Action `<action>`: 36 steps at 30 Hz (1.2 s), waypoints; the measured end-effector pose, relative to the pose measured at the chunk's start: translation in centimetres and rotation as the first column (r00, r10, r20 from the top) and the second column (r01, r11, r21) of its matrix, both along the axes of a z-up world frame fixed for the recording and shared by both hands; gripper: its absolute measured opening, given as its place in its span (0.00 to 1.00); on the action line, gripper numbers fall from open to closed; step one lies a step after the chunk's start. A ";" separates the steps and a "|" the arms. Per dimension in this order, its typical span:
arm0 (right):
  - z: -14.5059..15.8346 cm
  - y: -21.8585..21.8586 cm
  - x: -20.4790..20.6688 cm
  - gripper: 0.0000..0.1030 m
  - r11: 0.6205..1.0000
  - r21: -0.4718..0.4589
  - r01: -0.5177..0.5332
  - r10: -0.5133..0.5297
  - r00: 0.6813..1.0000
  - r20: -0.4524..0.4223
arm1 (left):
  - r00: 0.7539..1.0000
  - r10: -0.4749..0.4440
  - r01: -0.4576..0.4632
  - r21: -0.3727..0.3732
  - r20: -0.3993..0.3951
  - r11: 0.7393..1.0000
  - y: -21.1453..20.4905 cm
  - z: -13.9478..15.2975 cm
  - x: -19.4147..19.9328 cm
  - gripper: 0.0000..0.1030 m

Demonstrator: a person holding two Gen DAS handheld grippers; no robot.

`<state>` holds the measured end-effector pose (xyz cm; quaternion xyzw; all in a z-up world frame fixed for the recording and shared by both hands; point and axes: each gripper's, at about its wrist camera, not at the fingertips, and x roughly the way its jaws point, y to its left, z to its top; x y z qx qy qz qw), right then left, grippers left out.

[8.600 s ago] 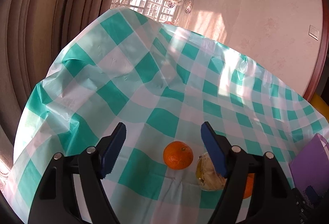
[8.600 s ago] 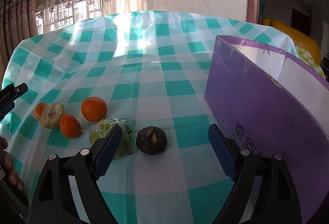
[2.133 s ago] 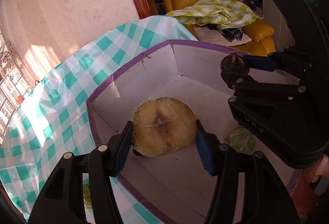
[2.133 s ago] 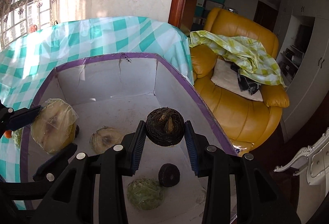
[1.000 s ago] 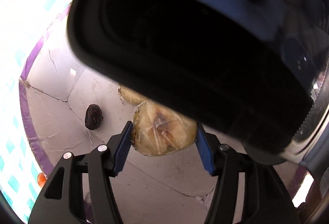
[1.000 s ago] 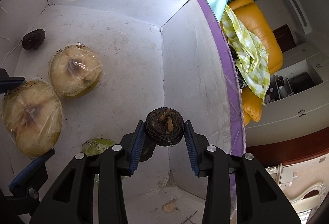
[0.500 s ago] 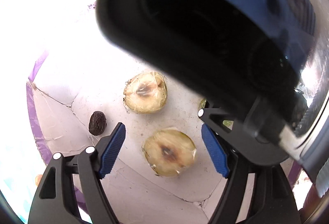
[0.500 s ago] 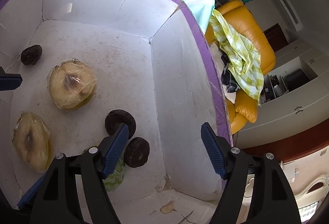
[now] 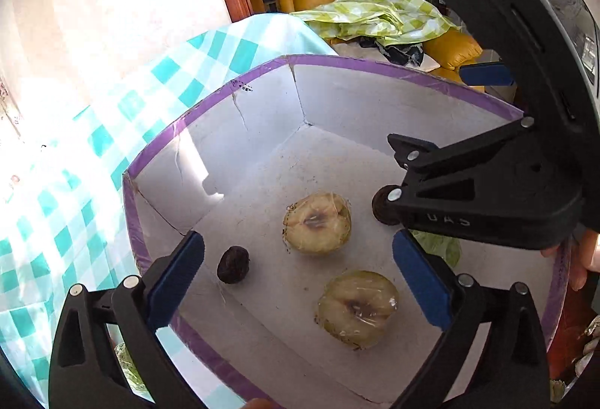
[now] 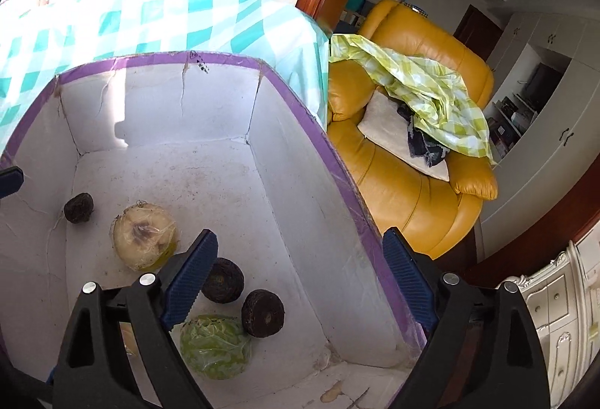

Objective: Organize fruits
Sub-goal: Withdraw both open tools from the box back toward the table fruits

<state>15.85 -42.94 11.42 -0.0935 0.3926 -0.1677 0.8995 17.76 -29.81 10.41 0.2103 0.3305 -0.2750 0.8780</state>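
A white box with a purple rim (image 9: 210,101) holds the fruit. In the left wrist view, two film-wrapped cut halves (image 9: 317,223) (image 9: 356,309) and a small dark fruit (image 9: 233,264) lie on its floor. My left gripper (image 9: 296,251) hangs above them, jaws opening, nothing between the pads. In the right wrist view, my right gripper (image 10: 300,240) is over the box wall (image 10: 330,154), jaws opening and empty. Two dark round fruits (image 10: 223,279) (image 10: 262,313) and a green wrapped fruit (image 10: 213,345) lie below it.
The box stands on a teal checked tablecloth (image 9: 93,146) near the table's end. Beyond it is a yellow armchair (image 10: 412,161) with a green checked cloth (image 10: 423,83). A hand (image 9: 585,259) holds the right gripper. Another green wrapped piece (image 9: 129,367) lies outside the box.
Both grippers opened and let go: the wrapped half and the dark round fruit now lie on the box floor. Both grippers rose and tipped up, bringing the armchair into view.
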 end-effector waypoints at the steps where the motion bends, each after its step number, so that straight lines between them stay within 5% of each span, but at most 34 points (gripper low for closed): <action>1: 0.3 0.0 -0.3 0.83 1.000 0.003 0.002 -0.002 1.000 0.031 | 1.000 -0.001 0.001 -0.031 -0.001 1.000 1.0 0.2 0.1 0.98; 9: 2.4 -0.1 -2.6 0.84 1.000 0.022 0.022 -0.026 0.973 0.228 | 0.997 0.040 -0.022 -0.245 0.070 0.969 2.8 3.1 -2.8 0.98; 14: 4.1 -1.1 -4.0 0.84 0.981 0.194 0.009 -0.072 0.945 0.320 | 0.987 0.102 -0.052 -0.362 0.121 0.931 4.9 5.1 -3.4 0.98; 19: 4.9 -1.5 -4.9 0.84 0.912 0.408 -0.054 -0.112 0.921 0.372 | 0.967 0.191 -0.101 -0.431 0.169 0.897 8.5 6.0 -3.6 0.98; 31: 7.1 4.7 -6.2 0.84 0.895 0.394 -0.211 -0.009 0.873 0.487 | 0.907 0.399 -0.289 -0.493 0.132 0.821 18.7 4.4 -2.4 0.98; 36: 7.4 7.7 -6.8 0.84 0.895 0.359 -0.265 0.045 0.854 0.518 | 0.871 0.481 -0.366 -0.524 0.099 0.769 23.4 3.4 -2.1 0.97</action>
